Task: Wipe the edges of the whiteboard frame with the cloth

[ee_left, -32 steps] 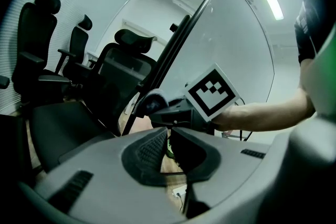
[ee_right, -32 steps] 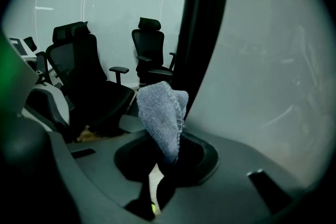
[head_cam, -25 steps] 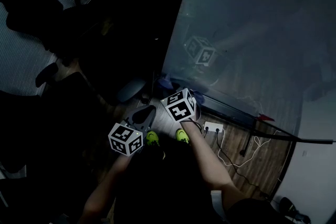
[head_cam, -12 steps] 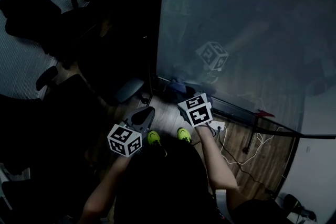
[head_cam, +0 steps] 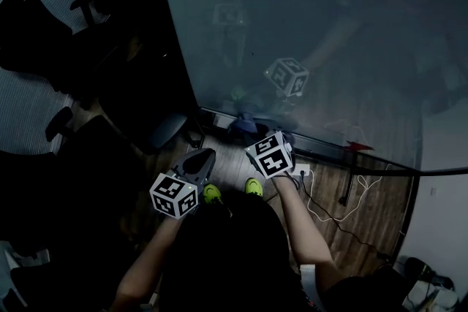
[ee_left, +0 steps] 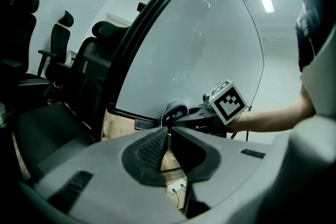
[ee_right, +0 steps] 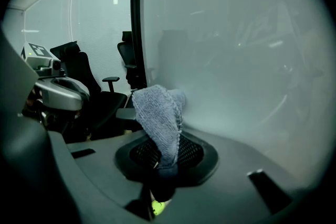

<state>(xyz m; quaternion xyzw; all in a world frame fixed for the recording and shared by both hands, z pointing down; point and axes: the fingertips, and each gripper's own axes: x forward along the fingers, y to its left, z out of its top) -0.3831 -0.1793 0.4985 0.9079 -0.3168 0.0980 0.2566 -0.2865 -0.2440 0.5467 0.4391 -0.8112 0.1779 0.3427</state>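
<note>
One stretch of the frame [ee_left: 131, 114] has the cloth [ee_right: 157, 113] at it, the bottom rail close to the corner on the person's left. In the left gripper view the bunched cloth sits right at that rail, and in the right gripper view its tip leans on the whiteboard [head_cam: 314, 25]. Whether it presses on the rail itself I cannot tell.

Nothing in the dim pictures shows a wiped part against an unwiped one, so progress is a guess. I judge the wiping to be under way along the bottom. The tall side edge [ee_left: 152, 18], the far side and the top are likely left, and the top is out of view.

The right hand-held gripper [ee_right: 167, 157] is clamped on the cloth's lower end, and most of the cloth stands free above the pads. The right arm [head_cam: 296, 223] reaches forward and down, with the marker cube low in front of the board, just above the floor [head_cam: 344, 215].

The left hand-held gripper [ee_left: 169, 132] carries nothing — its pads meet at the tips with only a slit below them. The left arm [head_cam: 146, 259] is bent closer to the body. It holds this gripper well short of the board, aimed toward the cloth and the corner, with no part in the wipe.
</note>
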